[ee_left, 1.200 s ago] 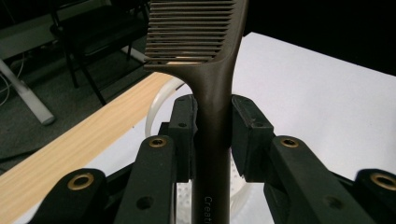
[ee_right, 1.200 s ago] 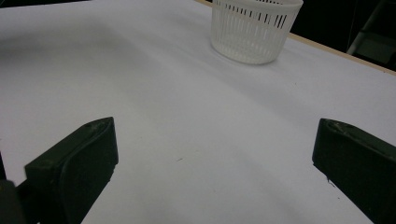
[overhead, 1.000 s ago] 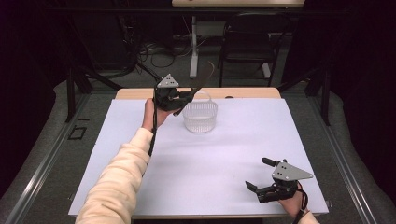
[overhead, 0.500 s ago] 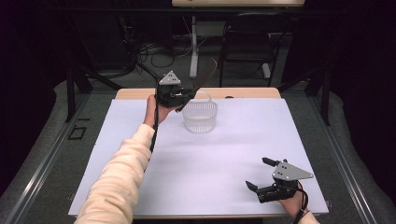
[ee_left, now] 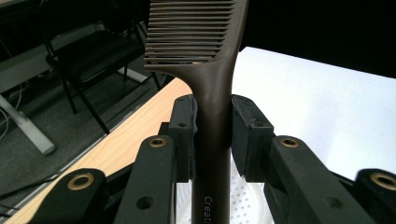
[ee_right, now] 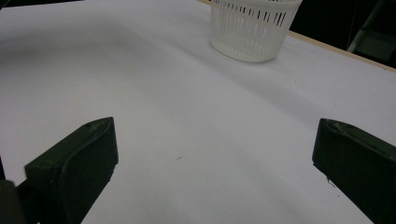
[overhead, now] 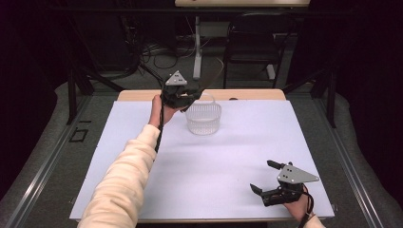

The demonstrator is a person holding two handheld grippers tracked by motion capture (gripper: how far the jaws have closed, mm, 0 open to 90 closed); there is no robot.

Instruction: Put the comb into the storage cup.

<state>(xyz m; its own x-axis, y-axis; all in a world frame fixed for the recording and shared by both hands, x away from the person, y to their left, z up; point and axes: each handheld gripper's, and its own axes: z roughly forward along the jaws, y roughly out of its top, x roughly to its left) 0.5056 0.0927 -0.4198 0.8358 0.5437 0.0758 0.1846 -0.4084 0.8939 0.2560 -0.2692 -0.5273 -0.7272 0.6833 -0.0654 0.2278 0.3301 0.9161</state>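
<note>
Clamping a dark brown comb (ee_left: pixel 212 116) by its handle, the left gripper (overhead: pixel 183 95) hangs above the far left part of the white table (overhead: pixel 142 142), just beside the rim of a white perforated basket (overhead: pixel 203 118). In the left gripper view both black pads (ee_left: pixel 184 135) press against the handle from either side, the comb's teeth point up and away beyond them, and the basket's holed floor shows pale underneath the handle. From the high view the comb's toothed end rises past the basket's far edge toward the dark background. The right gripper (overhead: pixel 268 178) rests low at the near right corner of the table, well apart from the basket, its jaws spread wide with nothing between them; in the right gripper view bare white tabletop lies between the two jaws, with the basket (ee_right: pixel 252 28) standing far ahead.
</note>
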